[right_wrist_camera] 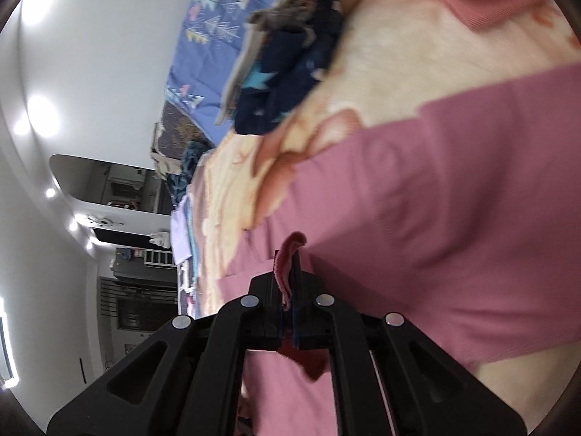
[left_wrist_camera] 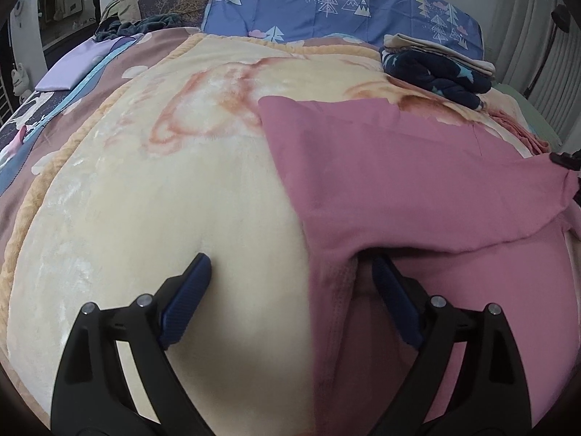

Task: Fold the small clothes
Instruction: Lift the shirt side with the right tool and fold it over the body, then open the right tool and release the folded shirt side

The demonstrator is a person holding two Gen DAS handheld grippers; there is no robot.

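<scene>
A pink garment (left_wrist_camera: 417,189) lies spread on the cream blanket (left_wrist_camera: 163,189), with one layer lifted and pulled over towards the right. My left gripper (left_wrist_camera: 290,259) is open low over the garment's left edge. Its left finger (left_wrist_camera: 192,283) rests on the bare blanket, and its right finger (left_wrist_camera: 388,283) sits under the lifted pink layer. My right gripper (right_wrist_camera: 288,259) is shut on a bunched edge of the pink garment (right_wrist_camera: 435,218), and cloth sticks out past the tips. In the left wrist view the right gripper (left_wrist_camera: 564,161) shows at the far right edge, holding that corner up.
A heap of dark blue star-print clothes (left_wrist_camera: 435,72) with beige folded cloth on top lies at the blanket's far right. Behind it is a blue tree-print quilt (left_wrist_camera: 326,3). A salmon ribbed garment (right_wrist_camera: 472,3) lies beside the heap. Lilac fabric (left_wrist_camera: 72,69) is at the far left.
</scene>
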